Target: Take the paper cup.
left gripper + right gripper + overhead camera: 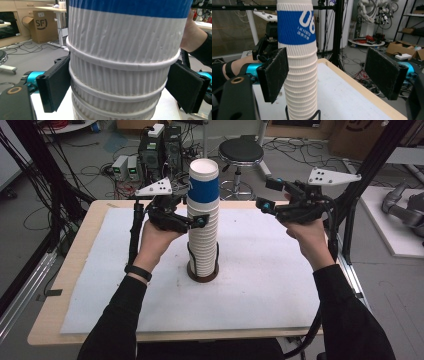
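The left hand-held gripper (200, 222) clamps the cup stack (203, 227) standing in its holder (202, 274) mid-bench, while the right hand-held gripper (265, 195) hangs open beside the blue-banded top cup (203, 182), likely next to grip and lift it.

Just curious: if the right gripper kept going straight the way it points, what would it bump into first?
Probably the cup stack; the right gripper points at it with open jaws, though depth is hard to judge.

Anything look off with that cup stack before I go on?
The cup stack stands upright in its holder with no spill or crushed cup visible. The left gripper brackets it just under the blue-banded top cup; the right gripper is apart.
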The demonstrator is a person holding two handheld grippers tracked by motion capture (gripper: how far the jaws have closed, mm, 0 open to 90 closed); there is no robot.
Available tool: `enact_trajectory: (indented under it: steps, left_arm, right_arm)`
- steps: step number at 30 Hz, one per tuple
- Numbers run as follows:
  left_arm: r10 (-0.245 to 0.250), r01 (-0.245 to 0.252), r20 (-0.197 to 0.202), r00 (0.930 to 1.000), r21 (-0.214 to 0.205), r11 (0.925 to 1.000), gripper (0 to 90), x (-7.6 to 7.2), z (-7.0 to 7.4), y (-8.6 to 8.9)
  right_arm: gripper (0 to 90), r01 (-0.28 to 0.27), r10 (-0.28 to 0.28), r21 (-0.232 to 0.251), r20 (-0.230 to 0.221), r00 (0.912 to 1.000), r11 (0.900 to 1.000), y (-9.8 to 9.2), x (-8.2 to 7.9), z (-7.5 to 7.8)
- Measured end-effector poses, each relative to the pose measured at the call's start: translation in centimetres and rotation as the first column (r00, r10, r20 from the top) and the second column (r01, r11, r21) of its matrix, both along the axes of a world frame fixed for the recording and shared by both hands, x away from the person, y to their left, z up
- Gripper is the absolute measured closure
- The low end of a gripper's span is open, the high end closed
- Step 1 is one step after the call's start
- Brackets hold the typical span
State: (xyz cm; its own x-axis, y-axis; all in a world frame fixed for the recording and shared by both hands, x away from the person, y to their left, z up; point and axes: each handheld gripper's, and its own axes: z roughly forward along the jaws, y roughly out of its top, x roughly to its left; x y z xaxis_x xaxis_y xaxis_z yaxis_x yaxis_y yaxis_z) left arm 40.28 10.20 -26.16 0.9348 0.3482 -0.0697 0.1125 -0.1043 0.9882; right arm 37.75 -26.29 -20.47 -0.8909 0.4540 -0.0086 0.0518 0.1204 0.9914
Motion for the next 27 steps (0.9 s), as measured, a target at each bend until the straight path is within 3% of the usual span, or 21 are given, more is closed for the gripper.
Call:
enact_trajectory:
  steps: [14,27]
  left_arm:
    - [0.000,0.000,-0.002,1.0000,-0.003,1.0000,12.4,0.1,0.0,0.0]
    - [-0.004,0.004,-0.006,1.0000,-0.009,1.0000,12.4,0.2,0.0,0.0]
  right_arm:
    - [19.7,-0.081,0.081,0.031,-0.014,0.9966,0.9962,3.4,1.3,2.5]
    - [19.6,-0.132,0.132,0.003,-0.026,0.9909,0.9912,7.8,2.2,4.4]
